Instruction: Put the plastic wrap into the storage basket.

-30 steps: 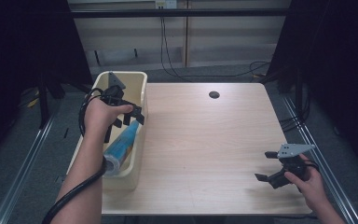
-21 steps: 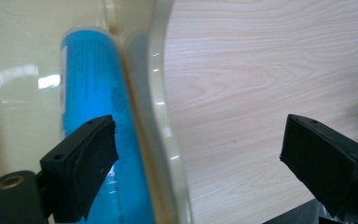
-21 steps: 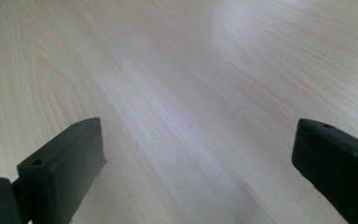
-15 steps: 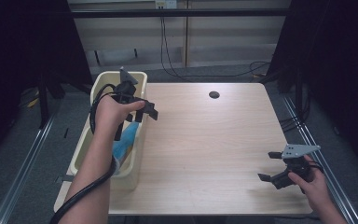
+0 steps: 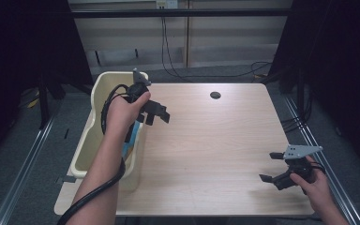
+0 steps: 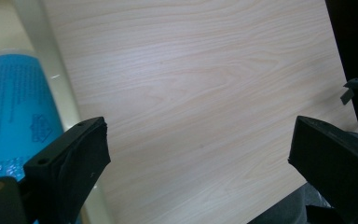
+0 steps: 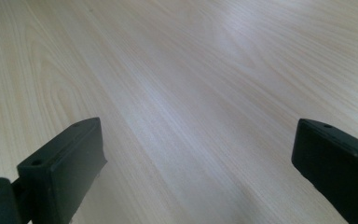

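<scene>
My left gripper (image 5: 155,117) hangs over the table's left edge, just right of the cream tub (image 5: 104,84). Its jaws have just been opening and now stand wide apart with nothing between them. In the left gripper view, bare wood shows between the jaws of that gripper (image 6: 200,154), and the tub's rim (image 6: 60,88) runs past its left jaw. A blue printed pack (image 5: 132,136) lies inside the tub, below my left wrist, also visible as the blue pack (image 6: 14,107). My right gripper (image 5: 269,167) rests low near the table's front right corner, open and empty (image 7: 198,163).
The light wooden table (image 5: 215,140) has a dark round hole (image 5: 215,95) near its far edge. The tub hangs off the table's left side. Metal rails run along both sides, and cables trail on the floor behind.
My left hand has moved from above the tub to the right and farther away, over the table's edge, and its jaws have widened. The blue pack stays in the tub. The right hand kept still.
</scene>
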`<state>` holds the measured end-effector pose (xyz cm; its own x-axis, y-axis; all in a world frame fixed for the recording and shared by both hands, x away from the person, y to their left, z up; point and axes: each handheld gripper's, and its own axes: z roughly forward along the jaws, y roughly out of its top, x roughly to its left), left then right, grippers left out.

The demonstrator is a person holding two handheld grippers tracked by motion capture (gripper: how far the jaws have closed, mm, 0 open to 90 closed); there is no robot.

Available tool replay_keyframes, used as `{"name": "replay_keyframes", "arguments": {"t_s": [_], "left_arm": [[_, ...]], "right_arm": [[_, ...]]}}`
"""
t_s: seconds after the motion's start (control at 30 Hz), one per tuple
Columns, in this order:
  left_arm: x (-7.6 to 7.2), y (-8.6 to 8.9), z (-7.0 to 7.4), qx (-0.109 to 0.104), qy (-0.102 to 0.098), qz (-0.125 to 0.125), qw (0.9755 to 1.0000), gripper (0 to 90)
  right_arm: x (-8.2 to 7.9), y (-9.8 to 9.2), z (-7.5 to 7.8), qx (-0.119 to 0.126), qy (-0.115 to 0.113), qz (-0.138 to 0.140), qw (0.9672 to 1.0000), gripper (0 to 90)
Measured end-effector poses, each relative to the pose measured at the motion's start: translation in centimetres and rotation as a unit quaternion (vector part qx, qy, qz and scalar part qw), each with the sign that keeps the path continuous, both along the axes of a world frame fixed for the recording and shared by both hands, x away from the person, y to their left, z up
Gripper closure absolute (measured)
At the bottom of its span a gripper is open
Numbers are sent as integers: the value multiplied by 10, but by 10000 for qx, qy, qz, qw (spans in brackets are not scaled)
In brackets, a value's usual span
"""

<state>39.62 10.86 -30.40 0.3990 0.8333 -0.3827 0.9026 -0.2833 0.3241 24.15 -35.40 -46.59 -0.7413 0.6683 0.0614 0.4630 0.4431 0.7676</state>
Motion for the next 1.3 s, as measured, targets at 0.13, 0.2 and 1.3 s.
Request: {"name": "replay_keyframes", "arguments": {"t_s": [0.13,0.2,1.3], "left_arm": [[-2,-7,-4,13,-15,-96,10000,44],[-3,-10,-5,-5,-3,-145,9999,44],[-15,-54,-41,-105,-58,-708,9974,46]], "right_arm": [[0,1,0,-12,-22,-1,10000,21],[0,1,0,-11,-20,-2,10000,21],[1,2,1,-8,-5,79,10000,21]]}}
